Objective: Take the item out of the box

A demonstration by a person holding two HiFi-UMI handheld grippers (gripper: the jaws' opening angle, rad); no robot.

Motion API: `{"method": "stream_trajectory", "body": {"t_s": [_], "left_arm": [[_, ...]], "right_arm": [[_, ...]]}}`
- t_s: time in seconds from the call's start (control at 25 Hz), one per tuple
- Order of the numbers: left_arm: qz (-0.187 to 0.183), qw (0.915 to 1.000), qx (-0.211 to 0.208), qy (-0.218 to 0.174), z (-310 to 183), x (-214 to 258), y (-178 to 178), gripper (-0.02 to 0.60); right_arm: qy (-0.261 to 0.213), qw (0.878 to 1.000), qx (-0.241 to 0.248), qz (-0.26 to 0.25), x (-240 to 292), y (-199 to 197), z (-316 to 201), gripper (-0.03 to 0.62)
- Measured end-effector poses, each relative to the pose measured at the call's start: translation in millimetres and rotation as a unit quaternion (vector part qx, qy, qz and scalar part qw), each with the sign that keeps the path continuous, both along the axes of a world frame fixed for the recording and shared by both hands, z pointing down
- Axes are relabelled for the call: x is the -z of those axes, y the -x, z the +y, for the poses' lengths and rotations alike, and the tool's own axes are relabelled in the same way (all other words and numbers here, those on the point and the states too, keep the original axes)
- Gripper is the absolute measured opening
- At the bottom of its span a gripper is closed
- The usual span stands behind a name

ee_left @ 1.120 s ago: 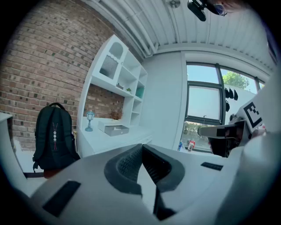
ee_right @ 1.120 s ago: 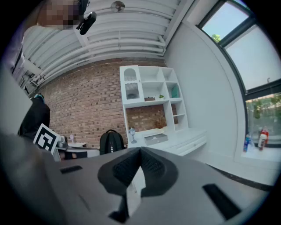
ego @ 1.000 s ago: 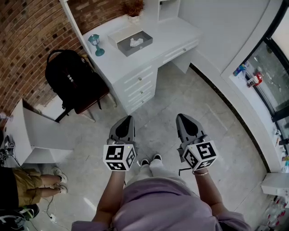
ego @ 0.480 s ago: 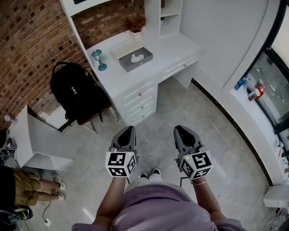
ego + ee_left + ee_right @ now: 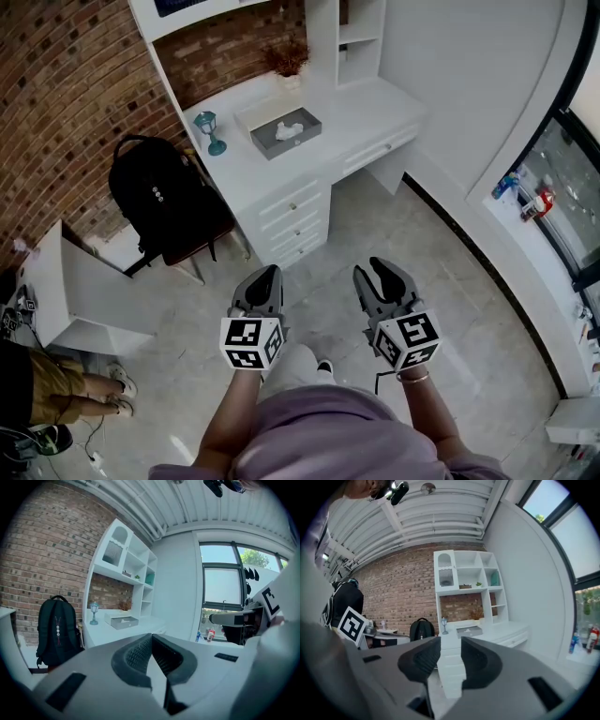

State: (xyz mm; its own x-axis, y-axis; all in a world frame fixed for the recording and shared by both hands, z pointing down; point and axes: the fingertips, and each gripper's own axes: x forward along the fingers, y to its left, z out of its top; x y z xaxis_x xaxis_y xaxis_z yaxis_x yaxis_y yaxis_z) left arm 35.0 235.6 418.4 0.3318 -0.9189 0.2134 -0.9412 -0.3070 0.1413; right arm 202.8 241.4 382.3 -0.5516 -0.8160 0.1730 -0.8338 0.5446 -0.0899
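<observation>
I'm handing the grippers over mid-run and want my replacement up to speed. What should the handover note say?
Left gripper: jaws shut, empty, held over the floor in front of the body.
Right gripper: jaws opening, nothing between them, level with the left one.
Box: grey, open-topped, on the white desk ahead, beside a small lamp.
Item: white, lying inside the box.
Done: nothing; neither gripper is near the box.
Left: step up to the desk, grip the item, probably with the right gripper, and lift it out of the box.
</observation>
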Motion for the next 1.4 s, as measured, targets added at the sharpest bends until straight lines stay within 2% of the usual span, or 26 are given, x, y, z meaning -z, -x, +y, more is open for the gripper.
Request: {"method": "stream_trajectory", "body": {"t_s": [0.2, 0.44, 1.0, 1.4], "left_arm": [[-0.001, 1.0000, 0.002, 0.003, -23.2, -3.0, 5.1, 0.002], [0.004, 1.0000, -0.004, 0.006, -79.5, -12.6, 18.0, 0.002], [0.011, 0.9995, -0.028, 0.003, -239.8, -11.4, 66.5, 0.002], [0.016, 0.9989, -0.043, 0.008, -298.0, -18.6, 92.5, 0.002]], "right_arm": [[-0.001, 1.000, 0.009, -0.003, 0.3, 8.0, -23.8, 0.156], [-0.006, 1.000, 0.011, 0.006, -3.4, 25.0, -78.3, 0.173], [-0.025, 0.999, -0.025, 0.011, 8.2, 69.5, -233.2, 0.179], [-0.032, 0.998, -0.061, 0.005, 7.8, 89.3, -289.5, 0.195]]}}
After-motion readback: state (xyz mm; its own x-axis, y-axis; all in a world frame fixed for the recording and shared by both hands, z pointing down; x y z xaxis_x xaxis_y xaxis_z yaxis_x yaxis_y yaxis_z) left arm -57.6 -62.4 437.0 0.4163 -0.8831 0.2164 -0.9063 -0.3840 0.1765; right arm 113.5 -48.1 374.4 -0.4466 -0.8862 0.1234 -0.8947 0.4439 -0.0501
